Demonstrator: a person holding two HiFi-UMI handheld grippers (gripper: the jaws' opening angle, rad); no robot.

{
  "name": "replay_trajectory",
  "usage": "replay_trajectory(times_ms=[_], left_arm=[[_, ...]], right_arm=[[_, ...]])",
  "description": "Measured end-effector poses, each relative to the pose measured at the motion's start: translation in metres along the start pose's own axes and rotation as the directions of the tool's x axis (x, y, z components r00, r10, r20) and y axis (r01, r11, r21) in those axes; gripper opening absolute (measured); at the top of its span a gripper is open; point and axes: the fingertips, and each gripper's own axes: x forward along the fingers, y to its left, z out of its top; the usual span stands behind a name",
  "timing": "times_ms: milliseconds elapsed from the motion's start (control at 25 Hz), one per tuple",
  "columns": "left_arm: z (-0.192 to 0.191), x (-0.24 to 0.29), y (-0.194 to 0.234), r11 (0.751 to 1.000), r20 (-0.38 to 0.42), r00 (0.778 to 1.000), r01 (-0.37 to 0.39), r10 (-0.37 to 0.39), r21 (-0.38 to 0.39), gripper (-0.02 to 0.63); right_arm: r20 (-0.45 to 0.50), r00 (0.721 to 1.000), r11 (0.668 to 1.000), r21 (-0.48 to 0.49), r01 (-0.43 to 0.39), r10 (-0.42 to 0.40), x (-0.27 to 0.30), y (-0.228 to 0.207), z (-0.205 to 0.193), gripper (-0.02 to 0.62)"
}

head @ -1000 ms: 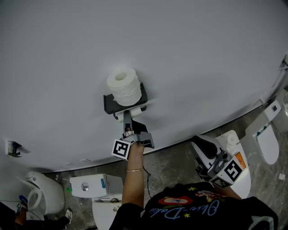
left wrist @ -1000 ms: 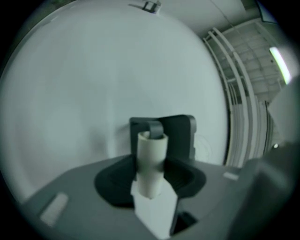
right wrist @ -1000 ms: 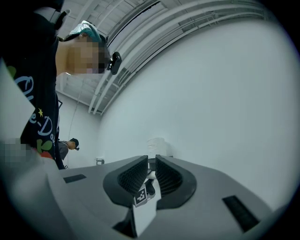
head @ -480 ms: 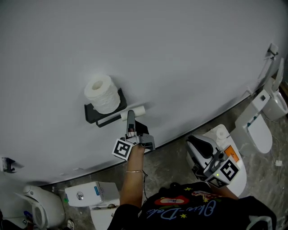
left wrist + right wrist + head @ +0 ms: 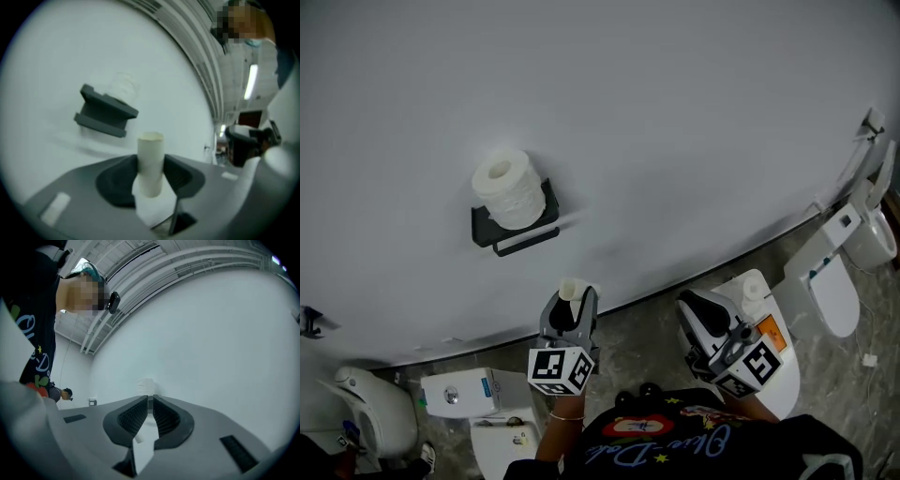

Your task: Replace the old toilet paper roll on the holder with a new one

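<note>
- Left gripper (image 5: 570,307): jaws clamped on the old cardboard tube (image 5: 572,289). In the left gripper view the tube (image 5: 150,161) stands upright between the pads, with its open end sticking out past the fingertips.
- A scrap of white paper (image 5: 152,206) sits at the tube's base, deep between the jaws.
- The black holder (image 5: 514,228) is on the wall ahead of the left gripper, up and to its left, well apart from the tube. In the left gripper view the holder (image 5: 105,112) sits above-left of the jaw tips.
- The new roll (image 5: 508,187) stands on end on the holder's top shelf. In the left gripper view the roll (image 5: 123,86) is only a pale blur above the holder.
- Right gripper (image 5: 698,307): jaws closed to a thin slit, nothing between them. In the right gripper view it (image 5: 150,404) points at the white wall (image 5: 225,333), with the roll (image 5: 146,385) faint just beyond the tips.
- The right gripper is held low, to the right of the left one and well apart from it.
- A white toilet (image 5: 778,323) sits right below the right gripper. A second toilet (image 5: 834,291) is further right.
- A white cistern (image 5: 473,390) is below-left of the left gripper.
</note>
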Motion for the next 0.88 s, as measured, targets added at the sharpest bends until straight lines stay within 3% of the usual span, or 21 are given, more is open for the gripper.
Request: replay_trajectory(times_ms=[80, 200, 440, 880], left_arm=[[0.001, -0.030, 0.005, 0.990, -0.013, 0.997, -0.078, 0.080, 0.113, 0.161], [0.008, -0.058, 0.007, 0.967, 0.012, 0.989, -0.150, 0.150, 0.205, 0.161], [0.018, -0.088, 0.010, 0.957, 0.042, 0.974, -0.225, 0.221, 0.181, 0.160], [0.034, -0.102, 0.006, 0.944, 0.074, 0.969, -0.245, 0.234, 0.222, 0.169]], right_arm=[[-0.017, 0.999, 0.999, 0.015, -0.037, 0.037, 0.009, 0.003, -0.008, 0.037], [-0.034, 0.995, 0.995, 0.026, -0.091, 0.092, 0.022, 0.009, -0.018, 0.037], [-0.041, 0.984, 0.984, 0.048, -0.169, 0.171, 0.038, 0.024, -0.026, 0.037], [-0.026, 0.973, 0.971, 0.070, -0.227, 0.229, 0.045, 0.041, -0.024, 0.037]])
